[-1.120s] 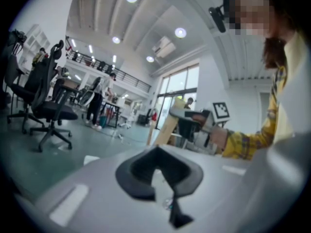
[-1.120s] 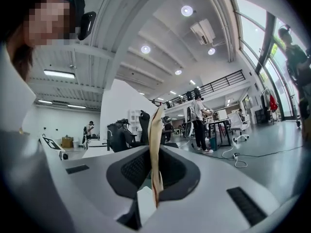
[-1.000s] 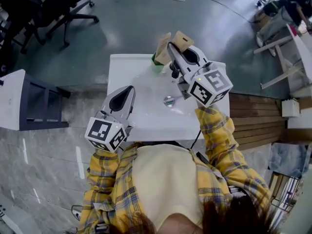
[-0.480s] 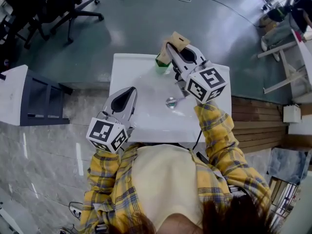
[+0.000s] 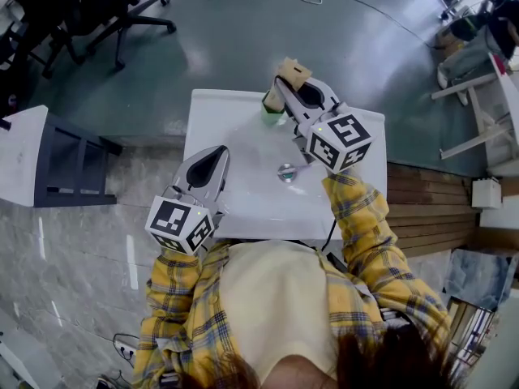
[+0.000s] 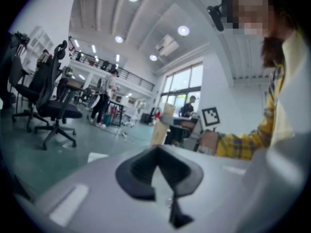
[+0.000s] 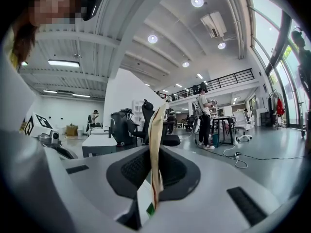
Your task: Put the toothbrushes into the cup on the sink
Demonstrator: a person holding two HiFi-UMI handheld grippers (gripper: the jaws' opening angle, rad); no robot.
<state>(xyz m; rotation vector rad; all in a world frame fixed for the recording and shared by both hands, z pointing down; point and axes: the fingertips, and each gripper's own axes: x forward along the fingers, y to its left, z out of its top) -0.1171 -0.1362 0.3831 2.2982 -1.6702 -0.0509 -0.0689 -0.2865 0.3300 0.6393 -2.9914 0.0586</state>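
Two grippers hover over a white sink (image 5: 243, 205) with a drain (image 5: 285, 171) at its centre. Office chairs (image 5: 97, 6) stand at 11 o'clock and a dark rack (image 5: 69, 164) at 9. My right gripper (image 5: 281, 81) reaches to 12 o'clock, arm extended, jaws clamped on a brown card toothbrush pack (image 5: 293, 71). The pack is just above the green cup (image 5: 271, 115) at the sink's far edge. My left gripper (image 5: 219, 151) hangs at 8 o'clock, jaws together, empty. Pack and gripper hide most of the cup, and the brush itself can't be made out.

Sink (image 5: 235, 140) left open; cup (image 5: 272, 117), right gripper (image 5: 285, 87), toothbrush pack (image 5: 293, 70) crowd far edge.
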